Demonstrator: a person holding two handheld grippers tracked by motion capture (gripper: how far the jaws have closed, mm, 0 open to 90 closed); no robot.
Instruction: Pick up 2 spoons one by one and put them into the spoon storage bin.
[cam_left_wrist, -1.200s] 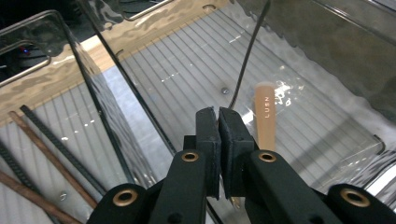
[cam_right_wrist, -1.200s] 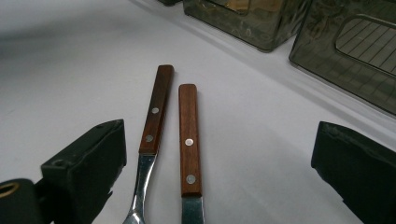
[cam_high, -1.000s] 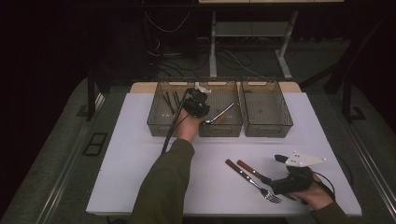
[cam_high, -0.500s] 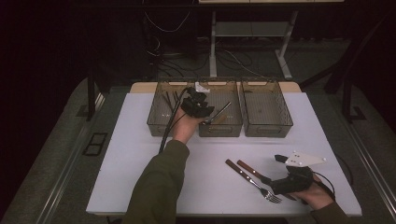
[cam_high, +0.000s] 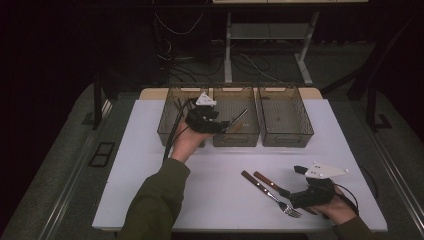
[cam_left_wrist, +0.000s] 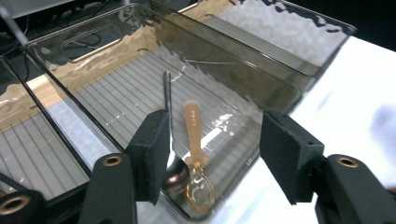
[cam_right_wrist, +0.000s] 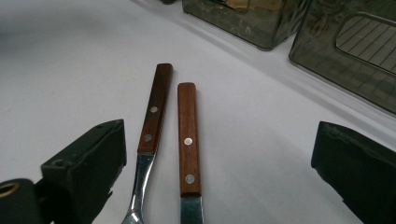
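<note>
My left gripper (cam_high: 216, 124) hovers over the near end of the middle smoky bin (cam_high: 235, 139). In the left gripper view its jaws (cam_left_wrist: 217, 154) have just been opening and stand apart with no pad touching anything. Below them a metal spoon (cam_left_wrist: 169, 140) and an amber plastic spoon (cam_left_wrist: 196, 154) lie in that bin. My right gripper (cam_high: 296, 198) rests on the white table at the front right, open wide (cam_right_wrist: 219, 163). A wooden-handled fork (cam_right_wrist: 152, 116) and a wooden-handled knife (cam_right_wrist: 187, 135) lie side by side between its jaws, untouched.
Three smoky clear bins stand in a row at the table's back: the left bin (cam_high: 167, 125), the middle one and the right bin (cam_high: 286, 137). A black cable (cam_high: 172, 137) trails from the left gripper. The fork (cam_high: 272, 196) and knife (cam_high: 270, 182) lie diagonally at the front right.
The left gripper's jaws have opened and let go of the metal spoon, which now lies in the middle bin. That hand has drawn back a little. The right hand has not moved.
</note>
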